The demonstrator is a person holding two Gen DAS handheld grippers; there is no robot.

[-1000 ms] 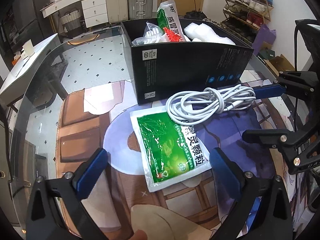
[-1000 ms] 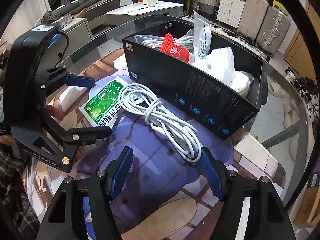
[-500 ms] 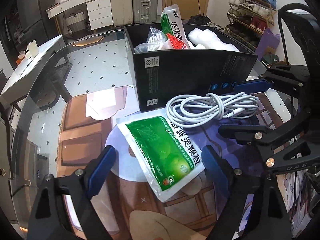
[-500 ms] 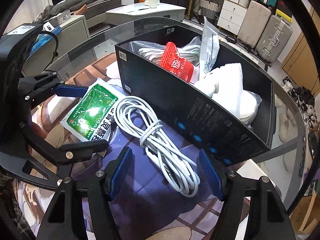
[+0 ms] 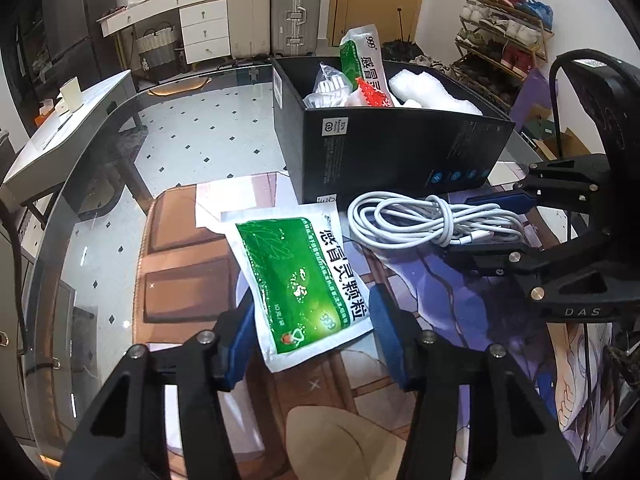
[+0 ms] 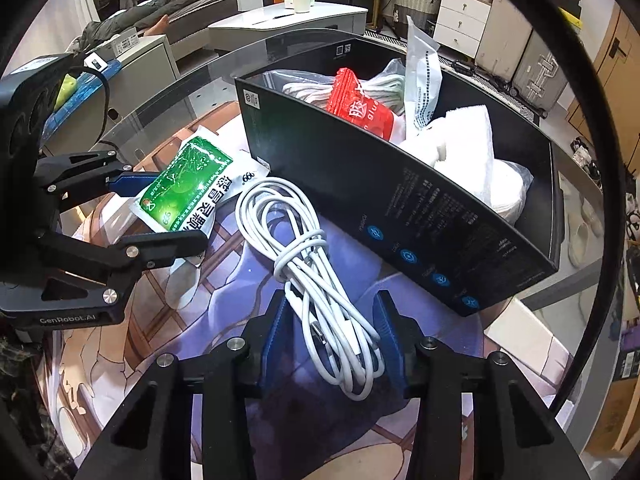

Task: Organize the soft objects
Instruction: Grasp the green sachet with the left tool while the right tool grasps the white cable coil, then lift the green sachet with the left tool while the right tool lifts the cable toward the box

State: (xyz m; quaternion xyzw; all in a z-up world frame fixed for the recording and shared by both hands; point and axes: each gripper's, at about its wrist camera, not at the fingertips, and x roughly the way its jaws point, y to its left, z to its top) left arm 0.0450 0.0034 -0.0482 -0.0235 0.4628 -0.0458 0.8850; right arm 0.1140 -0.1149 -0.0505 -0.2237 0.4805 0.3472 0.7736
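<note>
A green and white medicine sachet (image 5: 304, 276) lies flat on the printed mat; it also shows in the right wrist view (image 6: 188, 188). My left gripper (image 5: 312, 328) is open, its blue pads on either side of the sachet's near end. A coiled white cable (image 6: 320, 276) lies beside the sachet, also seen in the left wrist view (image 5: 424, 224). My right gripper (image 6: 330, 336) is open and straddles the cable's near end. A black box (image 6: 400, 208) behind them holds a red packet (image 6: 356, 108), white cloth (image 6: 460, 136) and other soft items.
The printed mat (image 5: 188, 264) lies on a round glass table (image 5: 100, 184) whose edge curves on the left. The black box (image 5: 384, 152) stands at the back of the mat. Suitcases, drawers and a shoe rack stand beyond the table.
Both grippers have moved forward and lower. The left one's pads now flank the sachet and the right one's flank the cable. Both jaws have narrowed.
</note>
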